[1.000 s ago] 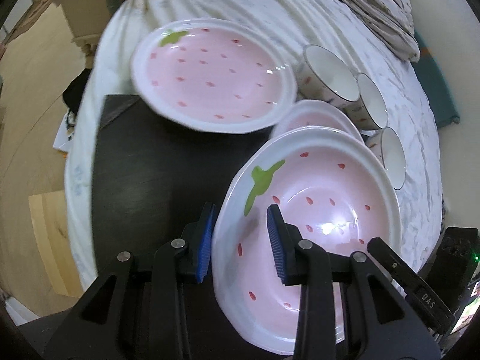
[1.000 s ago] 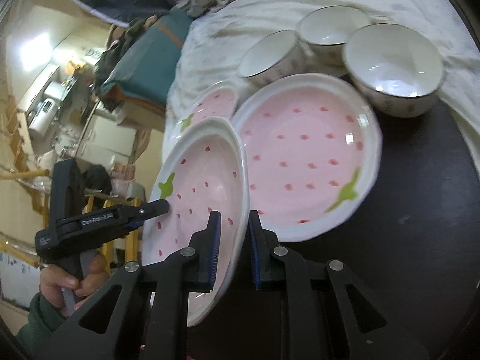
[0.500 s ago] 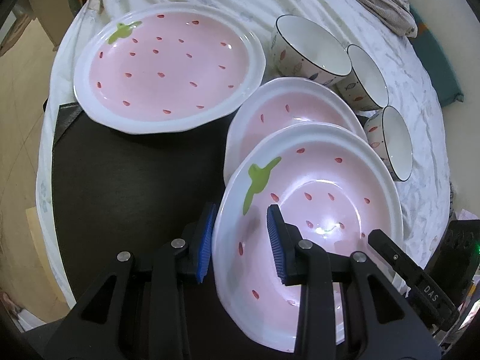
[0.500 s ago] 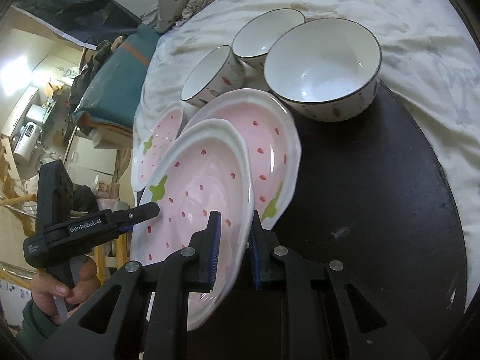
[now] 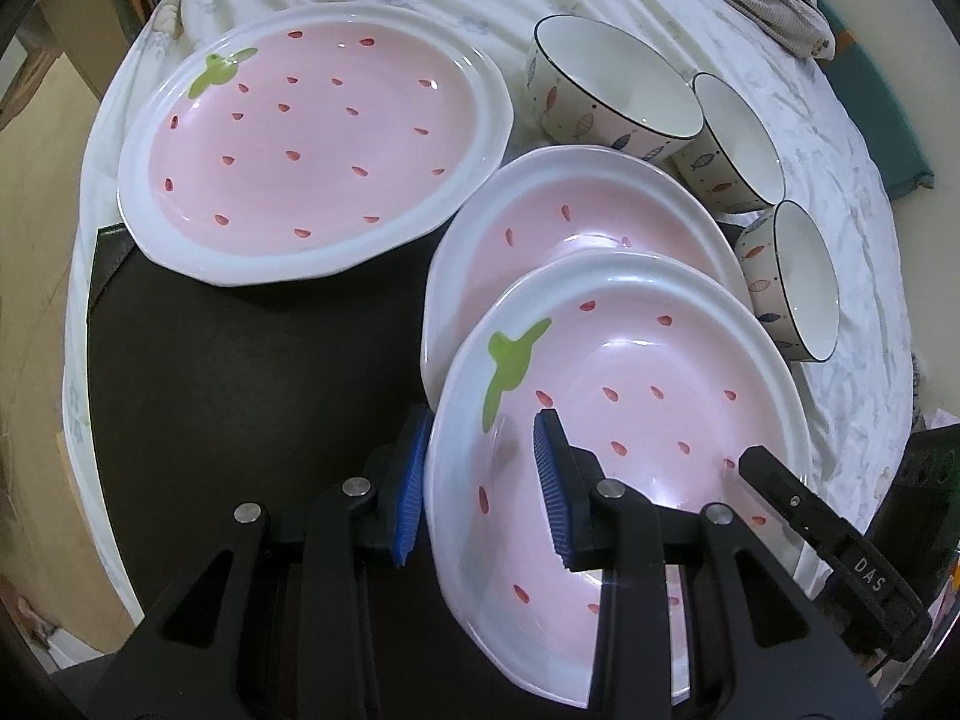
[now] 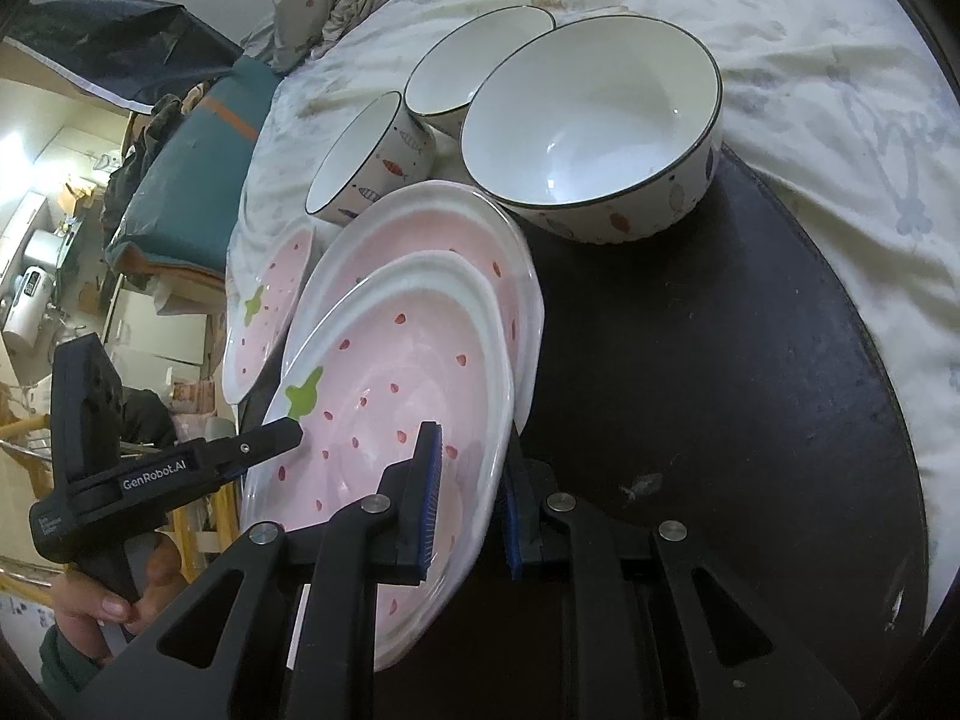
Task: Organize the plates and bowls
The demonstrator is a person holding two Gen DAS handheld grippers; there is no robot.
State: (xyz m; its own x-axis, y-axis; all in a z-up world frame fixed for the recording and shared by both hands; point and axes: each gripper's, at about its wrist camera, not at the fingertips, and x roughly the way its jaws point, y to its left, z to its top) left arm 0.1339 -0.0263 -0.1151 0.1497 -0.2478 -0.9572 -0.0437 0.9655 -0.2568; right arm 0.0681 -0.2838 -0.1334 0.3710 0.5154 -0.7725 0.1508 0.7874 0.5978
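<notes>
While both grippers, left (image 5: 483, 477) and right (image 6: 471, 495), pinch one pink plate (image 5: 630, 420), three bowls (image 5: 612, 90) sit upper right.

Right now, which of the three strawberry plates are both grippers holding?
The nearest plate, tilted above a second plate; the third plate lies apart, untouched.

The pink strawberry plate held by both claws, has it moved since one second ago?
Yes. The held pink strawberry plate now overlaps the second pink plate lying on the dark round table; earlier it was beside it.
</notes>
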